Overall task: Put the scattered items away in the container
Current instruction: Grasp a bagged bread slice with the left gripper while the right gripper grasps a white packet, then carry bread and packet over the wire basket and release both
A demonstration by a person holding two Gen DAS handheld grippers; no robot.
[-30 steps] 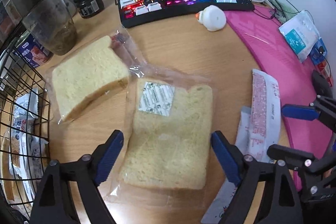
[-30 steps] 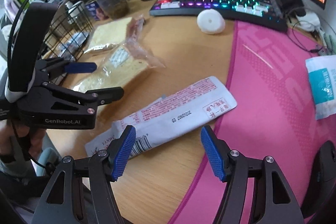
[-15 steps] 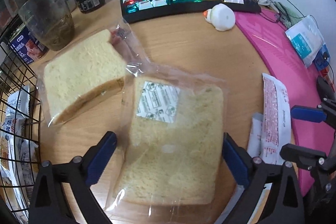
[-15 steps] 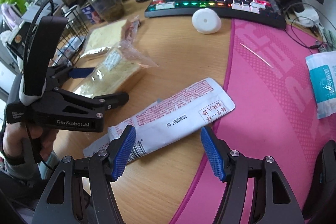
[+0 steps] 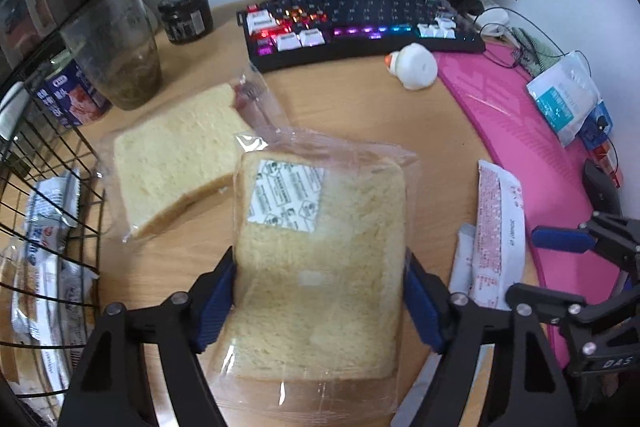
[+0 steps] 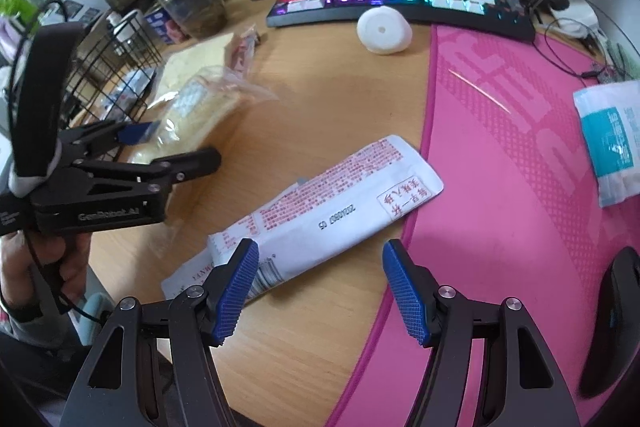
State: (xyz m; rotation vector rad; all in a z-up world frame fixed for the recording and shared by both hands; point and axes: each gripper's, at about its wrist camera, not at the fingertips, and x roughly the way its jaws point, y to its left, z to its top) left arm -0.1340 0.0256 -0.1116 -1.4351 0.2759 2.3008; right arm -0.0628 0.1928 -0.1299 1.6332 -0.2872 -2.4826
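**Left grip on bagged bread**

On the desk (image 5: 360, 115), beside the wire basket (image 5: 48, 187), the left hand-held gripper (image 5: 320, 303) pinches the labelled bagged bread slice (image 5: 324, 247). The right hand-held gripper (image 6: 318, 291) hovers spread over the white packet (image 6: 328, 203).

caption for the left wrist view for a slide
Left gripper clamps a bagged bread slice beside the wire basket.
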